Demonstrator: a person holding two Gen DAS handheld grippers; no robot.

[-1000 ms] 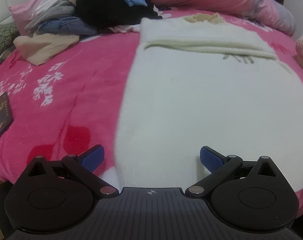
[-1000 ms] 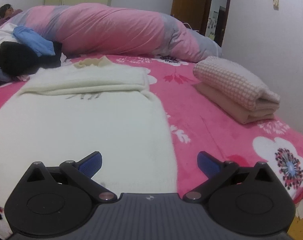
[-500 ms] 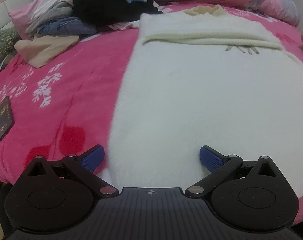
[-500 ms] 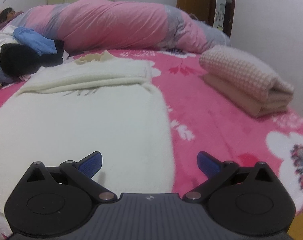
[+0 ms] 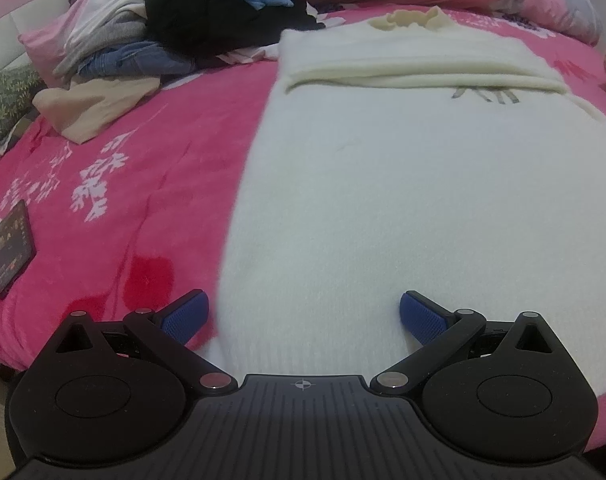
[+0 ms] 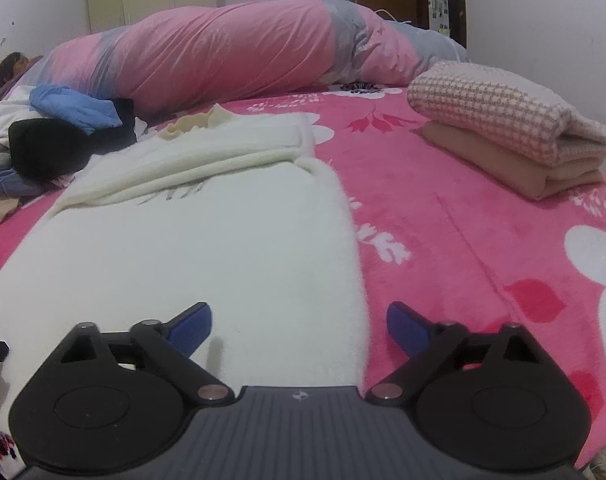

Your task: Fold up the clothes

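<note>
We are working over a bed spread with a pink flowered blanket [image 6: 483, 240], a rolled pink duvet [image 6: 243, 52] lying along its far side. The cream sweater [image 5: 403, 184] is lying flat on the blanket, its sleeves already folded across the chest and its hem nearest us. We are holding the left gripper [image 5: 303, 314] with fingers wide apart astride the hem's left corner, gripping nothing. The right gripper [image 6: 299, 326] is straddling the right corner; its jaws are closing, the pads not yet pressing on the knit. We are judging the risks as follows: a bite taking only the top layer would be letting the hem sag, the blanket's pile could be getting pinched along with it, and uneven corners would be skewing the fold. No containers are showing; folded garments [image 6: 511, 136] are stacking at right, an unfolded heap [image 5: 163, 36] at left, a phone [image 5: 13, 246] beside it.
</note>
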